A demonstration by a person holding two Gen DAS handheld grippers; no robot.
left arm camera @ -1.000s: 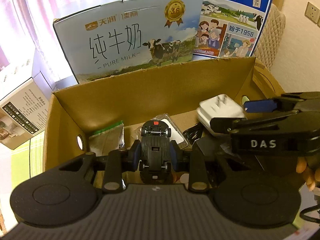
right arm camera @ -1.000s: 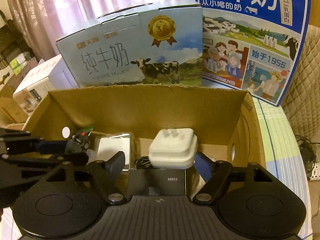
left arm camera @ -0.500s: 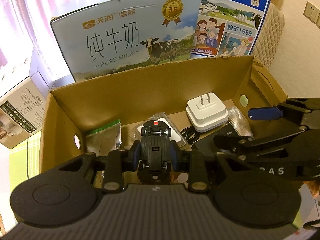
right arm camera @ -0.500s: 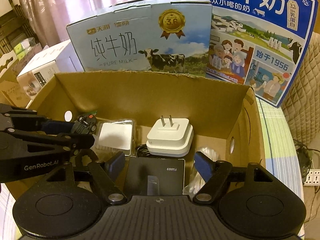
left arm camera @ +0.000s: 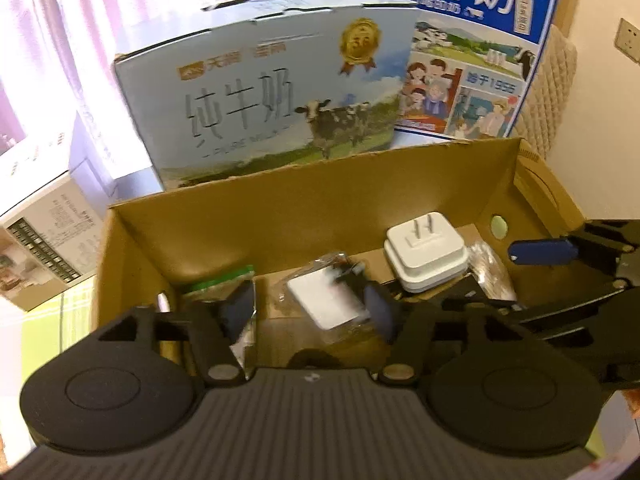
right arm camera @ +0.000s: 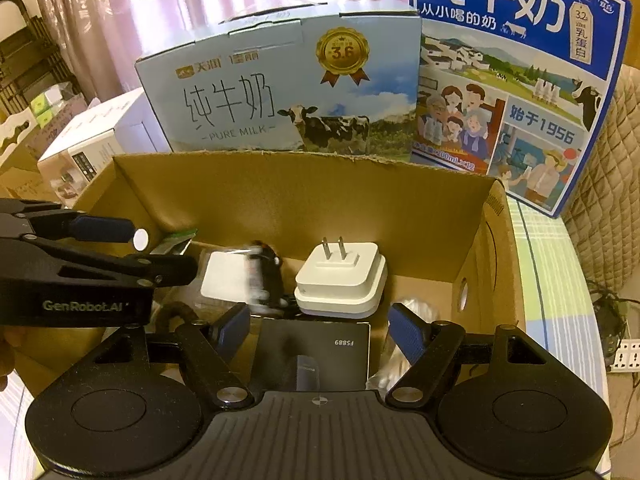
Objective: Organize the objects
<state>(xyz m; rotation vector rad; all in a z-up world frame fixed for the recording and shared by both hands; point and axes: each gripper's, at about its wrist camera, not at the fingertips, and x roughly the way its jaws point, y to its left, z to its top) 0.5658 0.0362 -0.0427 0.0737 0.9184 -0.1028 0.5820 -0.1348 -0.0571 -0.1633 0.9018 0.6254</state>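
Observation:
Over an open cardboard box [left arm camera: 320,208] my left gripper [left arm camera: 310,306] is opening, and nothing is between its blue pads. The small black toy car [left arm camera: 348,272] is a blur just beyond them, above a white pad in a clear bag [left arm camera: 324,304]. In the right wrist view the car [right arm camera: 262,276] shows blurred inside the box [right arm camera: 300,200], right of the left gripper [right arm camera: 164,254]. My right gripper [right arm camera: 320,328] stands open and empty over a black box marked FS889 [right arm camera: 320,348]. It also enters the left wrist view from the right [left arm camera: 508,276].
A white plug adapter [right arm camera: 340,280] lies prongs up in the box, with a green-topped packet [left arm camera: 224,284] at the left and a crinkled clear bag [left arm camera: 488,268] at the right. Two milk cartons [right arm camera: 280,88] stand behind the box. A white carton [left arm camera: 40,240] sits left.
My left gripper held the toy car shut between its pads; now the jaws have spread and the car has left them, dropping into the box. The right gripper stays open.

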